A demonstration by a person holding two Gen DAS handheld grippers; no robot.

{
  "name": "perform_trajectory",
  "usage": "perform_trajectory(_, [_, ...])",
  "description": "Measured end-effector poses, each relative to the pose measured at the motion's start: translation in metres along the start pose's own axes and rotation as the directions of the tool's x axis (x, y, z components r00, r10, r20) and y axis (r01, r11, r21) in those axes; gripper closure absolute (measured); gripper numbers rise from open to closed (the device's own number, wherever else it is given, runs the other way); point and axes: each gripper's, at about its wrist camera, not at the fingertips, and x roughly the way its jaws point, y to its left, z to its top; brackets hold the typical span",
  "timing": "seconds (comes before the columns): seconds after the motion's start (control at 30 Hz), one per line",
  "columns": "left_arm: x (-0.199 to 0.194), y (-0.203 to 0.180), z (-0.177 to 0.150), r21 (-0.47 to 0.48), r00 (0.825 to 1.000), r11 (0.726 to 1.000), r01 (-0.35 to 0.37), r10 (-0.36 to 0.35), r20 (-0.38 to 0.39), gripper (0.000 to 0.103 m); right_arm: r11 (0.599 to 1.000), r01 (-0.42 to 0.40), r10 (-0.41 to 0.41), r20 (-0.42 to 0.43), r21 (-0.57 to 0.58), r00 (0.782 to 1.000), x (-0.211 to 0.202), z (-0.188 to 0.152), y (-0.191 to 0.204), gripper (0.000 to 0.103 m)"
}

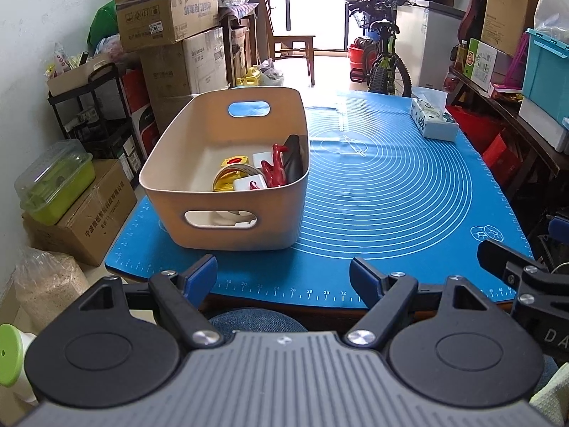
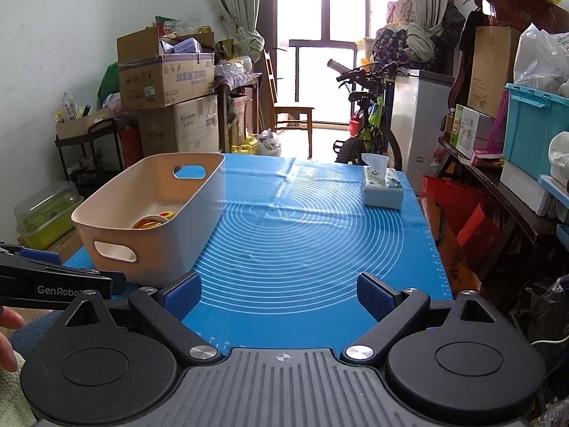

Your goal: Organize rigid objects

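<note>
A beige plastic bin [image 1: 185, 163] with cut-out handles stands on the left of the blue mat [image 1: 391, 185]. Inside lie a red figure [image 1: 274, 169], a dark oblong object [image 1: 297, 158], a tape roll [image 1: 234, 170], yellow pieces [image 1: 233, 160] and white blocks [image 1: 249, 182]. My left gripper [image 1: 284, 277] is open and empty, low at the table's near edge in front of the bin. My right gripper [image 2: 279, 293] is open and empty over the mat's near edge, right of the bin [image 2: 117, 192]. The right gripper's arm shows in the left wrist view [image 1: 515, 267].
A tissue box [image 2: 380, 186] sits at the mat's far right. Stacked cardboard boxes [image 1: 170, 35] and a black cart [image 1: 89, 106] stand left of the table. A bicycle [image 1: 384, 57] stands beyond the far end. Shelves with boxes [image 2: 515, 142] line the right side.
</note>
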Motion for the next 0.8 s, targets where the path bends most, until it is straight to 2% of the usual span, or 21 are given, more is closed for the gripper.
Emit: perform_trajectory(0.8, [0.0012,0.0024,0.0000,0.000,1.000,1.000,-0.021,0.021,-0.009,0.022,1.000,0.013,-0.013,-0.014,0.027,1.000,0.0033,-0.0034,-0.0045,0.009])
